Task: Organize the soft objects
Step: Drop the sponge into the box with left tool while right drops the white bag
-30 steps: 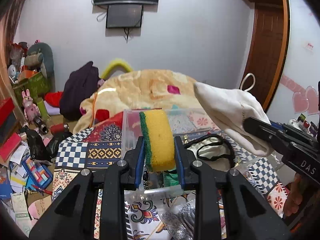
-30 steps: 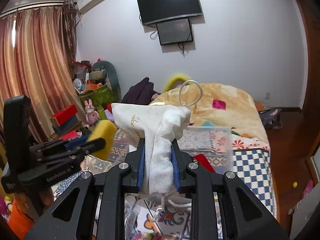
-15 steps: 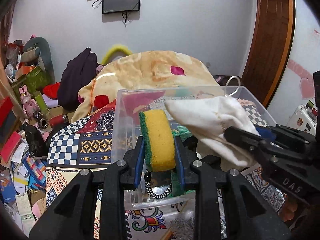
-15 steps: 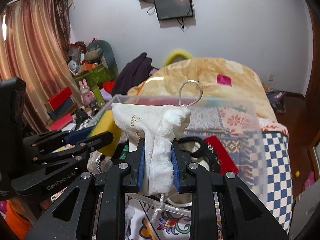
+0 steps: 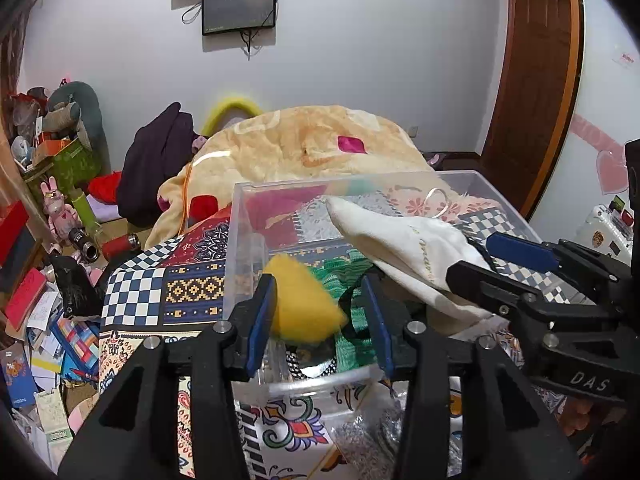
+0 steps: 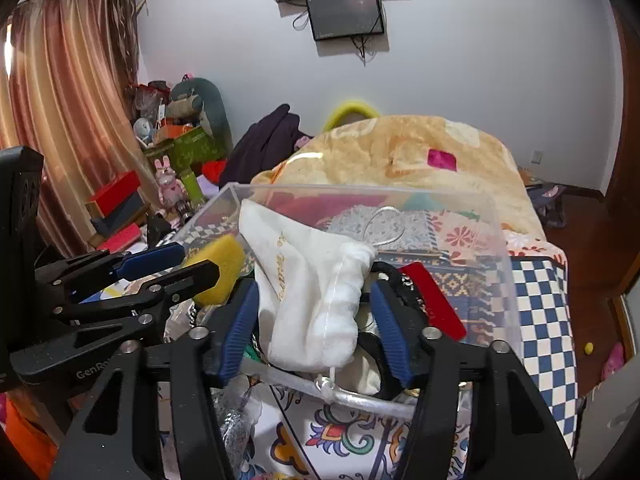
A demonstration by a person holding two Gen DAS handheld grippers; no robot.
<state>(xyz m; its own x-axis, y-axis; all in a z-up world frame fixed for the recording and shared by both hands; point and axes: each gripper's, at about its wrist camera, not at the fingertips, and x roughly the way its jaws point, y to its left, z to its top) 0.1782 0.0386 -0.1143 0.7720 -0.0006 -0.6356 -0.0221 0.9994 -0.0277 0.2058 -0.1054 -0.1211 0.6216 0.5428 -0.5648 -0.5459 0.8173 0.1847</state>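
A clear plastic box point(image 5: 240, 240) point(image 6: 500, 240) stands on the patterned bed cover, and both grippers hang over its near end. My left gripper point(image 5: 318, 284) point(image 6: 198, 259) is opening its jaws. The yellow sponge point(image 5: 304, 304) point(image 6: 218, 268) sits tilted and blurred between them, against the left pad and free of the right one. My right gripper point(image 6: 314, 288) point(image 5: 472, 256) is opening too. The white drawstring pouch point(image 6: 312, 292) point(image 5: 408, 248) sags between its blue pads, with a gap on the right side. Inside the box lie a green knit piece point(image 5: 352, 276), a black strap and a red card point(image 6: 432, 300).
An orange blanket heap point(image 5: 312, 140) and a dark garment point(image 5: 156, 160) lie behind the box. Toys, boxes and papers crowd the floor point(image 5: 36, 312) on the left. A brown door point(image 5: 532, 80) is at the right. A glittery silver item point(image 5: 368, 440) lies before the box.
Both grippers' jaws have spread apart. The sponge, upright and squeezed before, has tipped over and dropped loose. The pouch has slumped lower between the right pads. The box looms closer.
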